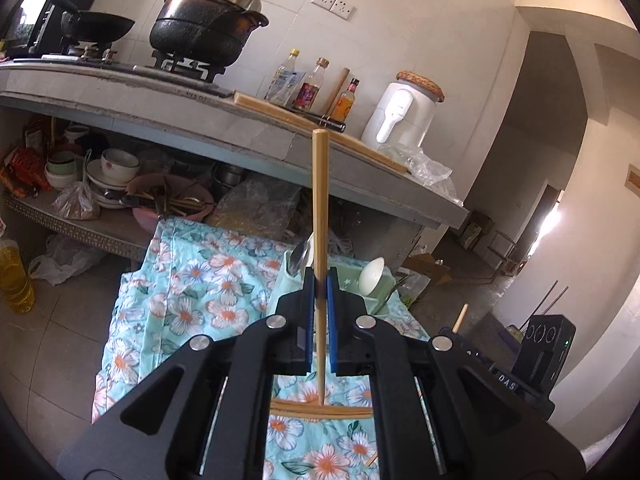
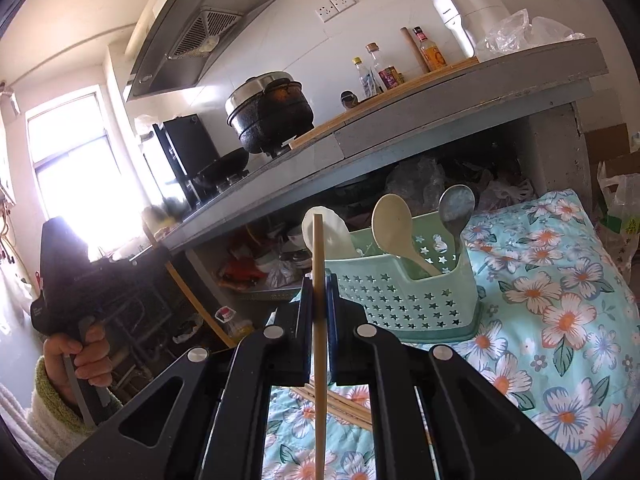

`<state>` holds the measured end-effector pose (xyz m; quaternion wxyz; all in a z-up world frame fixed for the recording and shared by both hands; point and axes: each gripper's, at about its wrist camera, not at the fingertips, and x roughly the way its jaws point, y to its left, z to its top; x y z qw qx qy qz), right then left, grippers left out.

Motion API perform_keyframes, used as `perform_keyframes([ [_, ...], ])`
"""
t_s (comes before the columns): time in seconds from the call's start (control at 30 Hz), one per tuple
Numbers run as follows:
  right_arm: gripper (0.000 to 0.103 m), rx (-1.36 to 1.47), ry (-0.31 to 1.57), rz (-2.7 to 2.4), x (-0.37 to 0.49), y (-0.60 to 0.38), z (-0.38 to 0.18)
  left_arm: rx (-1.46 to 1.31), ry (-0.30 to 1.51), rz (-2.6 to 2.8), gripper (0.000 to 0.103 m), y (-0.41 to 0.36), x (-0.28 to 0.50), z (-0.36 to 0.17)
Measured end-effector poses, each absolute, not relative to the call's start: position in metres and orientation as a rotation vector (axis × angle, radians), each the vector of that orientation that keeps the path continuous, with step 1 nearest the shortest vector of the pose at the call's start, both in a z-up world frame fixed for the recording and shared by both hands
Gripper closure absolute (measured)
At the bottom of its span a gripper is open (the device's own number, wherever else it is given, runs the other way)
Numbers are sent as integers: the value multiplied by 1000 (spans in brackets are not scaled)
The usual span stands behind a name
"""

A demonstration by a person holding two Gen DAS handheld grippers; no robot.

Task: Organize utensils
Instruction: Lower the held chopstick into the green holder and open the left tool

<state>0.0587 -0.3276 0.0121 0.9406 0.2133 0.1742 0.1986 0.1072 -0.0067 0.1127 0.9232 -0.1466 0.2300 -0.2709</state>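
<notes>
both grippers [image 1: 320, 280] [image 2: 320, 284] with upright chopsticks [image 1: 320, 200] [image 2: 319, 264]

Floral cloth [image 2: 560, 300]: green caddy [image 2: 408, 300], chopsticks [image 2: 340, 406].

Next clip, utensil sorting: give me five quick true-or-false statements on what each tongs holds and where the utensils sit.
1. The left tongs grip a chopstick. True.
2. The right tongs are open and hold nothing. False: they are shut on a chopstick.
3. The green basket holds spoons. True: a cream spoon and a metal spoon stand in it.
4. More chopsticks lie on the floral cloth. True.
5. The black pot sits on the floor. False: it stands on the stove.
</notes>
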Motion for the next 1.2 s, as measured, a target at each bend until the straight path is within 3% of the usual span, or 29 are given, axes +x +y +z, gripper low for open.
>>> perform_keyframes([
  [0.4,96,443,381,385,65,-331,10,-278,269,-661,99,-54,155,166],
  [0.73,96,437,394,382,67,-329,10,-105,281,-618,99,-121,205,132],
  [1.03,96,438,399,377,66,-330,10,-77,424,-610,98,-142,226,81],
  [1.07,96,439,400,376,66,-330,10,-82,435,-611,97,-141,226,76],
  [1.13,96,440,402,376,65,-331,10,-98,463,-606,81,-139,226,70],
  [1.2,96,441,404,375,65,-330,10,-127,471,-610,72,-135,224,66],
])
